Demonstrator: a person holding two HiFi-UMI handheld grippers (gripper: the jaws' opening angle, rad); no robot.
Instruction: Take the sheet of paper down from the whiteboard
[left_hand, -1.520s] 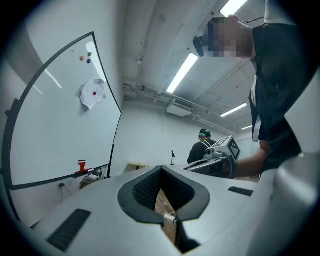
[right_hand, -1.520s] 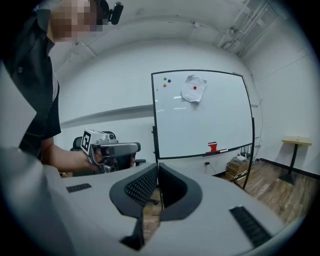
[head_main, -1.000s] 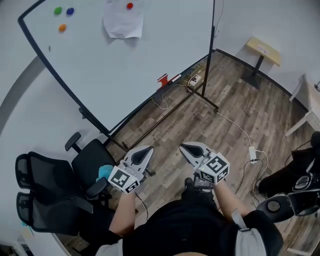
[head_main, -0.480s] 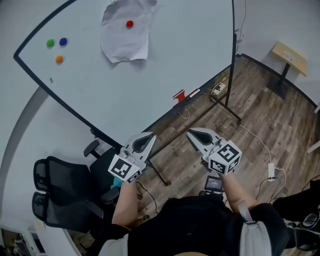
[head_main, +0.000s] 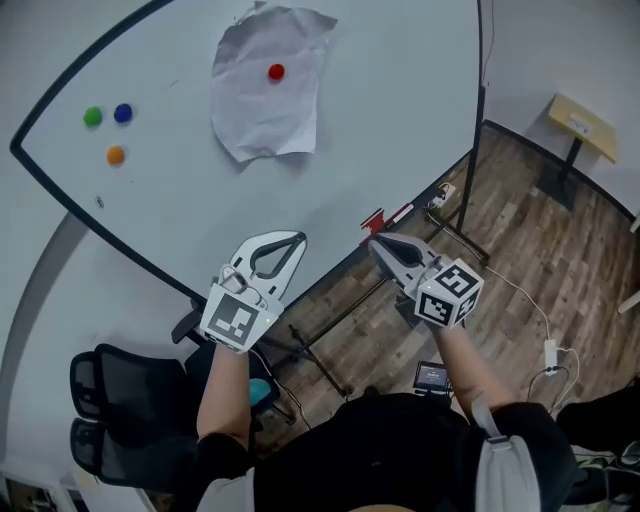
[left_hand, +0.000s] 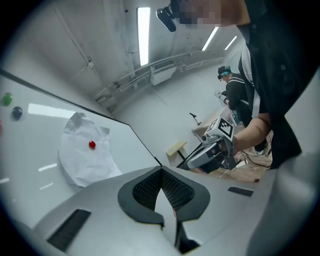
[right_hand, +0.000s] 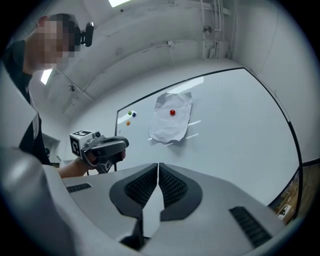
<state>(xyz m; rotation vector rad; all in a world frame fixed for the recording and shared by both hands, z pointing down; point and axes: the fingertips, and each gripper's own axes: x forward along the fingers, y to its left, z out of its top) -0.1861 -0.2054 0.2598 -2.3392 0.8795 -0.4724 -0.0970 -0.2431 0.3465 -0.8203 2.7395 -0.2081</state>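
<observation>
Centrally, a crumpled sheet of paper (head_main: 265, 85) sits on the whiteboard (head_main: 380, 120) under a red magnet (head_main: 276, 71). Left gripper (head_main: 293, 239) and right gripper (head_main: 376, 244): jaws pressed together, empty.

Your room's bright and even, lit from ceiling strip lights (left_hand: 144, 35) you can spot in the left gripper view. They leave pale glare streaks on the whiteboard (left_hand: 30, 145). Both gripper views are fisheye with black corners; your head view's sharp, straight lines bowing at edges.
</observation>
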